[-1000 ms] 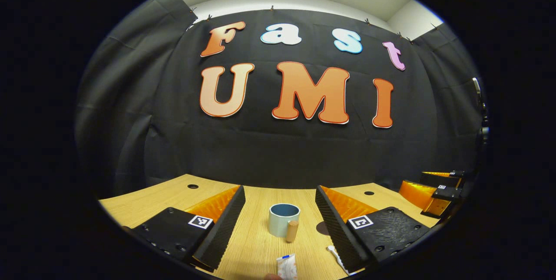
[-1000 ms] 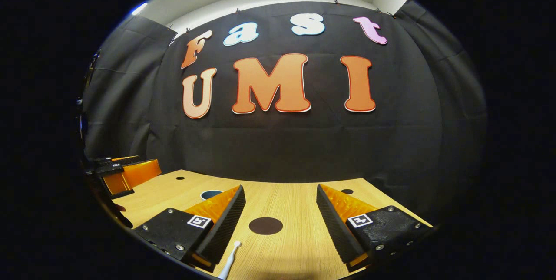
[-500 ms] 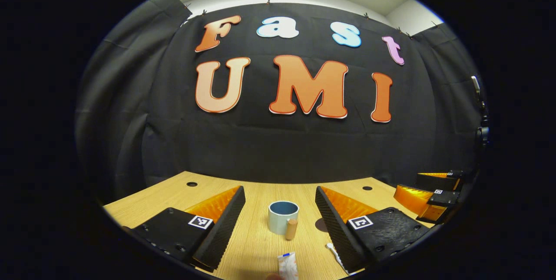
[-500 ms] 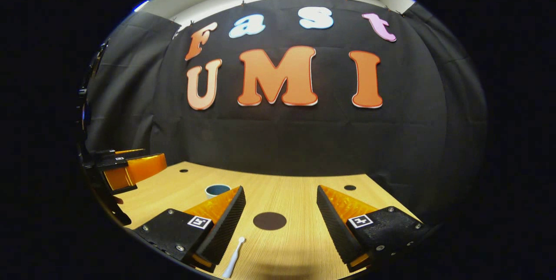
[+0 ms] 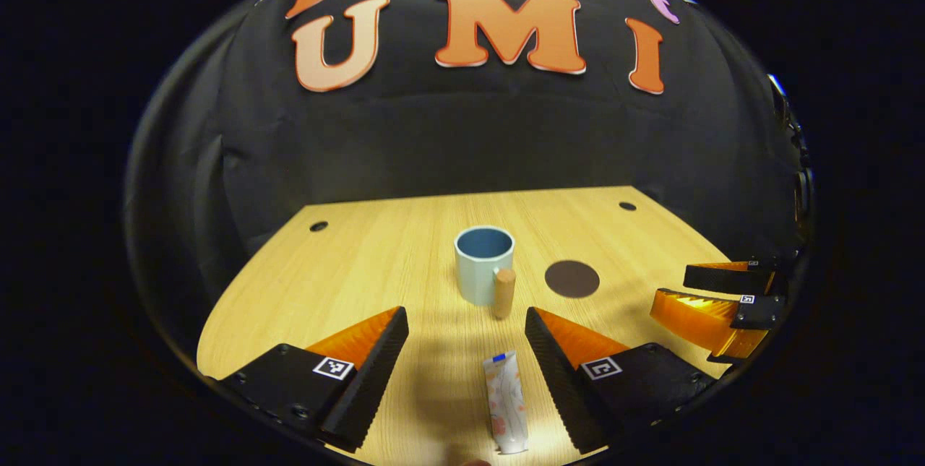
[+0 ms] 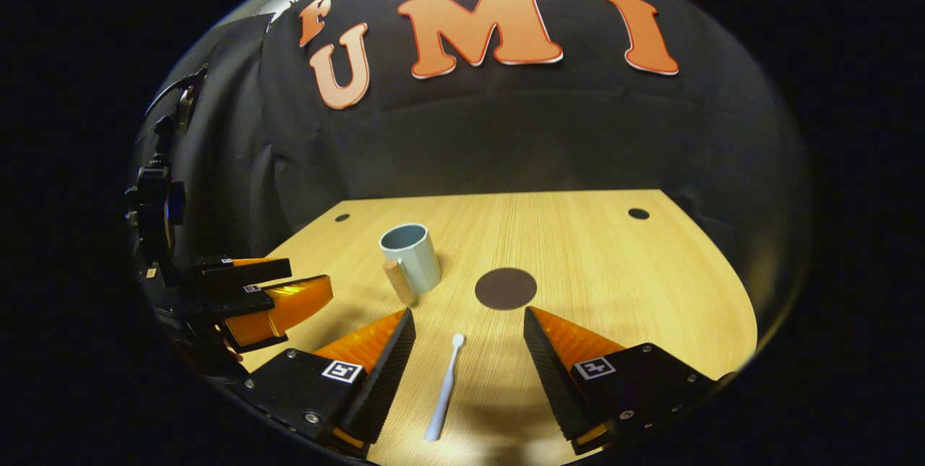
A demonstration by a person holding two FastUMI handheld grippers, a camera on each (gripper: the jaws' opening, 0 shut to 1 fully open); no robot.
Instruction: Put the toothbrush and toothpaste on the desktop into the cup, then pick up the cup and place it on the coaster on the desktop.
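Each claw hangs wide over its own item, left claw (image 5: 466, 350) straddling the toothpaste (image 5: 505, 411), right claw (image 6: 467, 350) the toothbrush (image 6: 444, 388), likely lining up 2 grasps toward the cup (image 5: 483, 264).

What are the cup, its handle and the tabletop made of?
The cup looks like glazed ceramic: smooth pale-blue wall with soft sheen. Its handle seems bare wood, a tan matte peg. The tabletop looks like light wood or laminate, with fine straight grain.
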